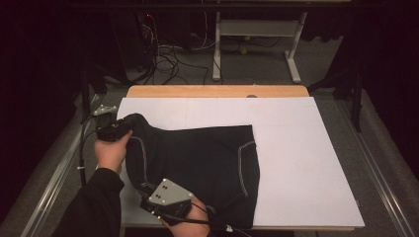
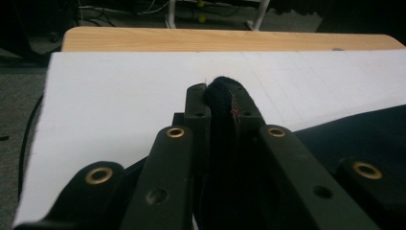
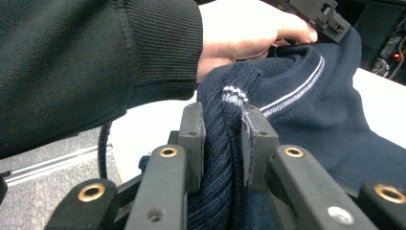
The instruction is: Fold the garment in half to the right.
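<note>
White sheet (image 1: 296,163) covers most of the tabletop (image 1: 217,91), with a wooden strip left bare along the 12 o'clock edge; grey carpet floor around it, metal rails at 9 and 3 o'clock, cables (image 1: 168,61) and a white desk frame (image 1: 257,39) on the floor behind, room dark. Left gripper (image 1: 114,129) at the sheet's 9 o'clock edge, held in the left hand (image 1: 111,150), black sleeve (image 1: 94,207) running in from 7 o'clock; in the left gripper view its fingers (image 2: 198,103) are pinched closed on a bunched fold of the dark navy sweater (image 1: 197,168), fabric poking up between the tips. Sweater lies on the left-centre of the sheet, spreading from the 9 o'clock corner to the 6 o'clock edge, pale stitched seams visible; its left upper corner is lifted at the left gripper. Right gripper (image 1: 165,197) at 6 o'clock, at the near edge, grey three-cornered plate on top; in the right gripper view its fingers (image 3: 191,139) clamp a ribbed striped hem of the sweater. Right half of the sheet from centre to 3 o'clock is bare and open, far strip at 12 o'clock too.
</note>
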Motion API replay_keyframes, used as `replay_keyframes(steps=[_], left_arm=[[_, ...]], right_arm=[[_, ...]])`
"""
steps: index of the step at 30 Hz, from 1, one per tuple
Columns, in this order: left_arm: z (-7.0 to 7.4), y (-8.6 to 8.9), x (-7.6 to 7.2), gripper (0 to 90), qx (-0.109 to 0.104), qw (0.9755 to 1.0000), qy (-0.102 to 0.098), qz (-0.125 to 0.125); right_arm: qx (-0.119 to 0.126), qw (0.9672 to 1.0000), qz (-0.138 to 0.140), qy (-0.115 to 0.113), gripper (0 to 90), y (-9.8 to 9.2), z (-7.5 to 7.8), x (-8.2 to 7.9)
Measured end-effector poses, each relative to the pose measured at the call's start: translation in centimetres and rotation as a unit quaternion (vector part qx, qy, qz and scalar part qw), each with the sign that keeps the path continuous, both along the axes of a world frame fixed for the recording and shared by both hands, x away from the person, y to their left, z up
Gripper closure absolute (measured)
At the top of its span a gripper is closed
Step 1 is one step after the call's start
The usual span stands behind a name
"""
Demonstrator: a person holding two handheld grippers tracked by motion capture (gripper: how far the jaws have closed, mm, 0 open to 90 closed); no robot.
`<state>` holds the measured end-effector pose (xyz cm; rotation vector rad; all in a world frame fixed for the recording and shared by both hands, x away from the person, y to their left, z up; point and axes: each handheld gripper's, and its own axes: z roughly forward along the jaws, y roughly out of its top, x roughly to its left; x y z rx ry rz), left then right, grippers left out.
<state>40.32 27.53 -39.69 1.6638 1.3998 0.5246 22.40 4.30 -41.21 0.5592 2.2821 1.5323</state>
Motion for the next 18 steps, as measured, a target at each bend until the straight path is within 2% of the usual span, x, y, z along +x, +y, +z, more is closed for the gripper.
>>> replay_keyframes(steps=[7,18], left_arm=[[0.8,-4.0,0.9,78.0,0.017,0.9997,-0.007,-0.014],[0.6,-9.0,1.8,78.0,0.032,0.9989,-0.009,-0.035]], right_arm=[[0.011,0.9997,-0.023,-0.003,74.5,-3.0,-0.1,-0.1],[0.017,0.9978,-0.064,-0.007,74.5,-8.5,-0.6,-0.1]])
